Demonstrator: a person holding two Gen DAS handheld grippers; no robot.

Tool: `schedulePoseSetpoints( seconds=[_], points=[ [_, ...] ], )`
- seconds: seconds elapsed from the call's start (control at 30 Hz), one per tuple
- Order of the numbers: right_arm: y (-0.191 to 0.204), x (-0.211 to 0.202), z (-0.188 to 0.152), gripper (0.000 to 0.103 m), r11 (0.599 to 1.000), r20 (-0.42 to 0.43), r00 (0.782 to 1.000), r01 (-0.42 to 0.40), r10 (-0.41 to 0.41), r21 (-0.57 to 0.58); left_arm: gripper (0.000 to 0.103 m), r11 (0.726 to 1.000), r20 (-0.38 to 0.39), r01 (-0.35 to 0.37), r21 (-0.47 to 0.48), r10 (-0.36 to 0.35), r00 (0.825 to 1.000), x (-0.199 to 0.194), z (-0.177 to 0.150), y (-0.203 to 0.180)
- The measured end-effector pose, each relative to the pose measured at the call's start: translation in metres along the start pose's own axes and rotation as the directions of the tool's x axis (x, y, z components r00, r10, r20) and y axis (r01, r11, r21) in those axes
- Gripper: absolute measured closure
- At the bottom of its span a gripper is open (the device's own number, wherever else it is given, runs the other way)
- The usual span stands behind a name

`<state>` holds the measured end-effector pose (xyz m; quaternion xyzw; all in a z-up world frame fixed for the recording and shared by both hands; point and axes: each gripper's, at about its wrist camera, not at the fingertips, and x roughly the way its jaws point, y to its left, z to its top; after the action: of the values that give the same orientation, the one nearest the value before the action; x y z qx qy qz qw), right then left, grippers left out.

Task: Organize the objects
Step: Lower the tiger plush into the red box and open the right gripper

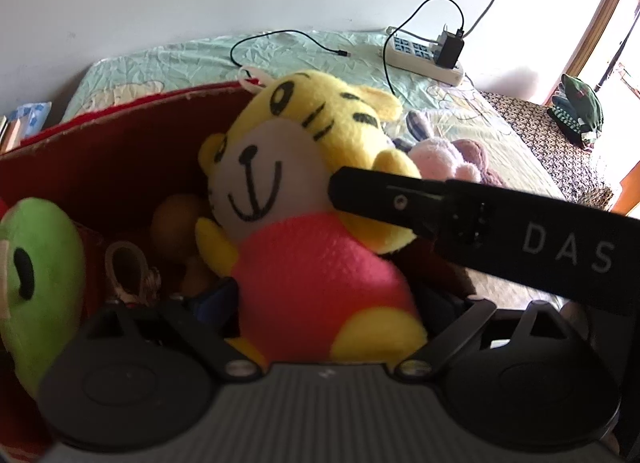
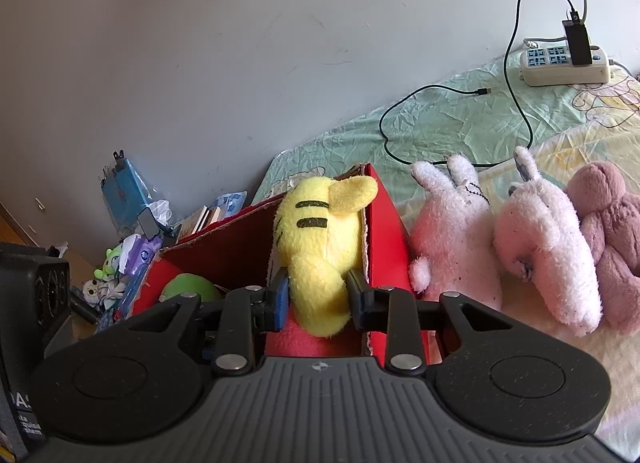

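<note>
Tiger plush [image 2: 316, 239] pinched by right gripper [image 2: 316, 295] in red box [image 2: 384, 223] — left gripper's [image 1: 320, 303] grip unclear.

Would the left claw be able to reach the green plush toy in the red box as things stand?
Probably yes. The green plush toy lies just to the left claw's own left inside the red box, but the yellow tiger plush sits between its fingers, so that would need clearing first.

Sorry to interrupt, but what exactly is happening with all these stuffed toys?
A person is tidying plush toys off a bed into a red cardboard box. The right hand-held gripper is clamped on the yellow tiger plush, which hangs over the box beside a green plush already inside. Two pink bunny plushes and a mauve one lie on the bedsheet.
</note>
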<state>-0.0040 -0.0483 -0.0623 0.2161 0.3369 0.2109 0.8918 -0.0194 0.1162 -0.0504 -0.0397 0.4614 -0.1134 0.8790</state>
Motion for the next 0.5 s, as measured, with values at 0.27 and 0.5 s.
schedulePoseSetpoints(
  seconds=[0.27,0.5],
  points=[
    [-0.0008,-0.0022,-0.0009,0.074,1.0,-0.01,1.0,-0.001,0.001,-0.006,0.008,1.0,-0.008,-0.014,-0.015,0.013,1.0,0.0003,0.0003,-0.0004],
    [-0.0007,-0.0028,-0.0015,0.075,1.0,-0.012,1.0,-0.001,0.001,-0.008,0.008,0.999,-0.011,-0.037,-0.028,0.036,0.999,-0.0003,0.0004,-0.0021]
  ],
)
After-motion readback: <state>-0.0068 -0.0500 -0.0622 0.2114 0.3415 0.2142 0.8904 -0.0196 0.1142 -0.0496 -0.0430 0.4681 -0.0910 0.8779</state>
